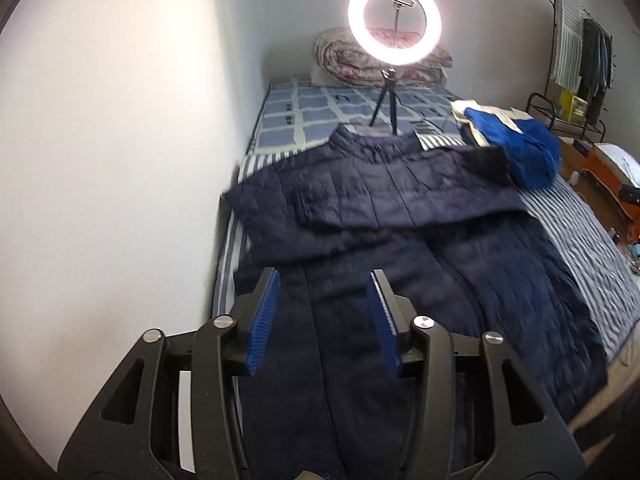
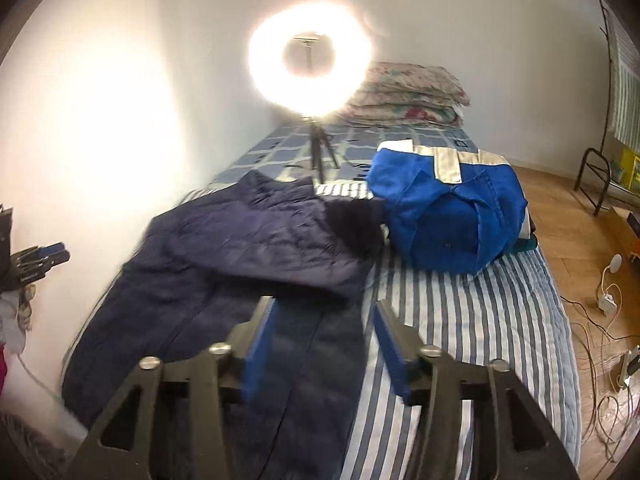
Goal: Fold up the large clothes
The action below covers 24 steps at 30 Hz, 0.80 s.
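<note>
Jaws apart above blurred navy jacket (image 1: 384,216)

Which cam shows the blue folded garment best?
Right wrist. The blue folded garment sits near centre, whole, with its pale trim in view. In the left wrist view it is small at the right, partly behind the navy jacket.
</note>
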### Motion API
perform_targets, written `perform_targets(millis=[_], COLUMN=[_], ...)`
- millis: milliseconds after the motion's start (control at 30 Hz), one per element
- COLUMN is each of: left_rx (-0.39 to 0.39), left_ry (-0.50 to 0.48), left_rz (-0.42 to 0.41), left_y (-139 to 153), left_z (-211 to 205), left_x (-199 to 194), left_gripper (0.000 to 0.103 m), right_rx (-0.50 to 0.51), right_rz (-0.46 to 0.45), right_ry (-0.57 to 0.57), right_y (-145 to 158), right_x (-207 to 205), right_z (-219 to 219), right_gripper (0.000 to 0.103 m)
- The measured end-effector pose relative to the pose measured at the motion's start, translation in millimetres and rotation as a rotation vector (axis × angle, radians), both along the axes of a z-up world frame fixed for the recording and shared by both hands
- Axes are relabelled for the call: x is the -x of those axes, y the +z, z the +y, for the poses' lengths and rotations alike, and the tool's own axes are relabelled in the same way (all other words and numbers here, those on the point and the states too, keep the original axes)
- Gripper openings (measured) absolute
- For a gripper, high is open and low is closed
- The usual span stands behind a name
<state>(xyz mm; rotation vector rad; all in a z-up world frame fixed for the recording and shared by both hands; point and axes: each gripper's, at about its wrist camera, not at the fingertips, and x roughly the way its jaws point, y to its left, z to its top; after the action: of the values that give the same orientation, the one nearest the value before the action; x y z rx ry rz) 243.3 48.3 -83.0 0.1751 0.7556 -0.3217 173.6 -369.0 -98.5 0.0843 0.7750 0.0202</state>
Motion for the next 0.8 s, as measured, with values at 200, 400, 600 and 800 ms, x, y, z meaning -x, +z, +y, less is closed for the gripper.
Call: perform_targets(millis=[200, 400, 600, 800], left_rx=[-0.028, -0.012, 0.065, 0.103], left_ry=[0.003, 0.042, 0.107, 0.124], left_rz=[0.064, 0.176, 0.305, 0.418], left_y=[-16.2, -48.6, -84.5, -118.1], left_z=[23.8, 56.0, 91.0, 102.8], left_x=[56.7, 86.4, 100.1, 114.8], left_gripper=[0.057, 0.057, 0.057, 0.057], right_rx=[-0.045, -0.078, -0.121, -0.156], right_rz=[0.002, 0.032, 0.122, 0.252], right_ry=[-0.022, -0.008, 0.032, 0.059], right_y=[-5.3, -14.1, -34.4, -76.2], right_x=[56.6, 93.2, 119.7, 131.5], right_z=[5.7, 8.5, 18.0, 30.2], right_gripper=[0.067, 0.067, 0.067, 0.067])
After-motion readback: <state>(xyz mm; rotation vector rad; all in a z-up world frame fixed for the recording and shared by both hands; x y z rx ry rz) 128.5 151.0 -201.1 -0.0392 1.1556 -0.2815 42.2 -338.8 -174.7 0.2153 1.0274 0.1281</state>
